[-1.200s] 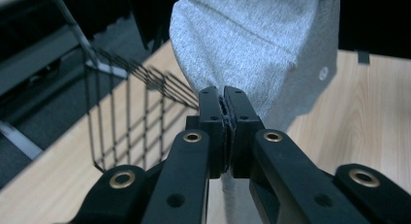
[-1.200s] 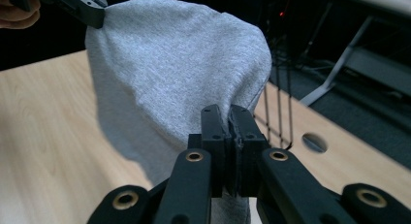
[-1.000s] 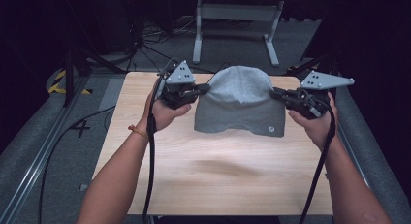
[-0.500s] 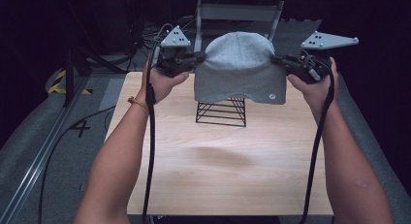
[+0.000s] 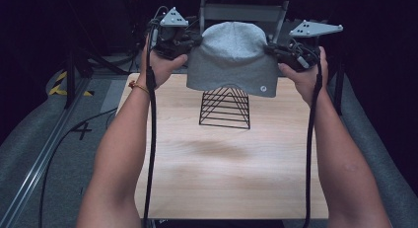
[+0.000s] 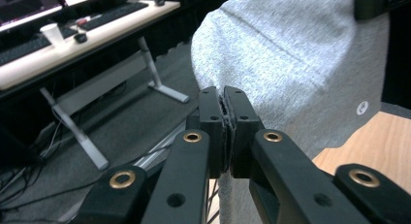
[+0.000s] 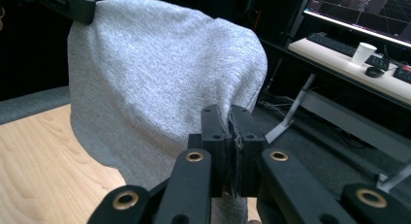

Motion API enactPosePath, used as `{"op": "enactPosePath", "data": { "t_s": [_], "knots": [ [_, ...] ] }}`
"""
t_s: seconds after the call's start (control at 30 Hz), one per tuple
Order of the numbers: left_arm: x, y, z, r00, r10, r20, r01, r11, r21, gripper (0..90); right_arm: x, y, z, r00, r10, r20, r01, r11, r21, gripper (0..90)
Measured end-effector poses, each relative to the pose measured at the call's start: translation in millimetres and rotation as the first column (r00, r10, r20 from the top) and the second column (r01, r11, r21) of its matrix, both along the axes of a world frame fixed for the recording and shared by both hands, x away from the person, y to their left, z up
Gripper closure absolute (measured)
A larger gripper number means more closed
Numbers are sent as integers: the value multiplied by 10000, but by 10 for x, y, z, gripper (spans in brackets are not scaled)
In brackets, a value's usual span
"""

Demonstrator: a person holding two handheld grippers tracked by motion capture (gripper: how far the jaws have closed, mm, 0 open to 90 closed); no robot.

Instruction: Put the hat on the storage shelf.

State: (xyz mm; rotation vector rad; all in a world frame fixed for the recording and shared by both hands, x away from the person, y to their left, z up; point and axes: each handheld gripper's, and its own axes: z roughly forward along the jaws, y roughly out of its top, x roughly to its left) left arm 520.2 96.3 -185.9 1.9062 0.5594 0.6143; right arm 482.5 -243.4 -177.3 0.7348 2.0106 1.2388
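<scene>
soft heather-grey knit beanie [image 5: 231,57] with a small round white badge [image 5: 264,89]; black wire pyramid stand [image 5: 225,107] of thin parallel bars; pale wooden tabletop [image 5: 231,169] with fine light grain; black two-jaw grippers with brass rivets.

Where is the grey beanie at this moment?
In the high view, the grey beanie hangs in the air over the far end of the table, just above the black wire stand, stretched between the left hand-held gripper and the right hand-held gripper.
</scene>
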Motion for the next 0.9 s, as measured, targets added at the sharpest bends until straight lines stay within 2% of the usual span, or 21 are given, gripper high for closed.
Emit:
{"op": "enactPosePath", "data": {
  "t_s": [0.1, 0.27, 0.47, 0.57, 0.6, 0.77, 0.9],
  "knots": [
    [82, -41, -51, 9999, 155, -53, -154, 9996, 253, 875, 67, 40, -35, 10000, -44, -61, 43, 9999, -109, 862],
    [207, -117, -113, 9995, 123, -282, -113, 9993, 349, 874, 206, 51, -113, 9993, -133, -363, 130, 9999, -93, 863],
    [280, -165, -194, 9992, 23, -388, -10, 9995, 312, 875, 268, 13, -152, 9990, -113, -435, 116, 9999, 62, 862],
    [339, -149, -252, 9983, -4, -577, 16, 9998, 209, 874, 311, -7, -194, 9980, -192, -609, 201, 9997, 145, 862],
    [351, -155, -302, 9976, -67, -686, 72, 10000, 60, 874, 330, -11, -235, 9975, -149, -697, 161, 9997, 175, 862],
    [295, -135, -372, 9962, -327, -811, 303, 9991, -300, 875, 287, -9, -323, 9969, 121, -773, -101, 9996, 257, 862],
    [234, -116, -344, 9963, -455, -728, 433, 9985, -322, 875, 207, -2, -352, 9960, 378, -813, -356, 9989, 294, 863]
  ]
}}
